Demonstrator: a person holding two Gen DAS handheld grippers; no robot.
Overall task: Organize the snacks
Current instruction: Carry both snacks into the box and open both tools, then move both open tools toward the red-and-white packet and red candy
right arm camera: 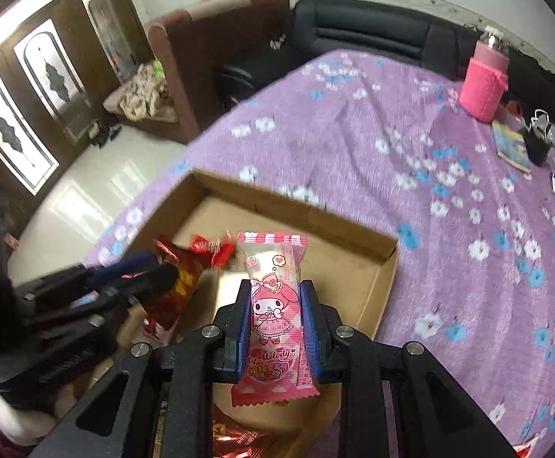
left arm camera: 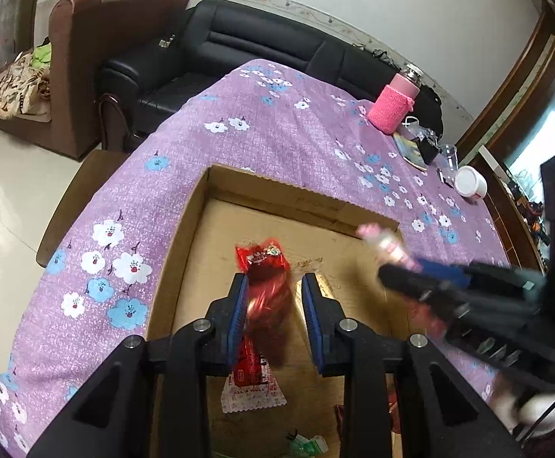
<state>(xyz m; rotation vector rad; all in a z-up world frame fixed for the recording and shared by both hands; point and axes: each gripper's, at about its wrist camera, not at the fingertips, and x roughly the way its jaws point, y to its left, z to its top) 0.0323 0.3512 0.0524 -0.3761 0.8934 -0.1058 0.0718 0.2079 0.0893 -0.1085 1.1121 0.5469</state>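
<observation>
A shallow cardboard box (left arm camera: 300,198) lies on the purple flowered tablecloth; it also shows in the right wrist view (right arm camera: 354,225). My left gripper (left arm camera: 273,286) stands open over the box; a blurred red snack packet (left arm camera: 268,286) is between its fingers, touching only the left pad. My right gripper (right arm camera: 275,297) is shut on a pink My Melody snack packet (right arm camera: 275,305) and holds it above the box. From the left wrist view the right gripper (left arm camera: 399,267) reaches in from the right with the pink packet (left arm camera: 382,242). Other snack packets (left arm camera: 252,385) lie in the box.
A pink-sleeved bottle (left arm camera: 394,103) stands at the table's far side, also in the right wrist view (right arm camera: 485,84). A booklet (left arm camera: 411,149), a black object, a clear cup (left arm camera: 449,158) and a white tub (left arm camera: 470,183) lie at far right. A black sofa (left arm camera: 239,45) stands behind.
</observation>
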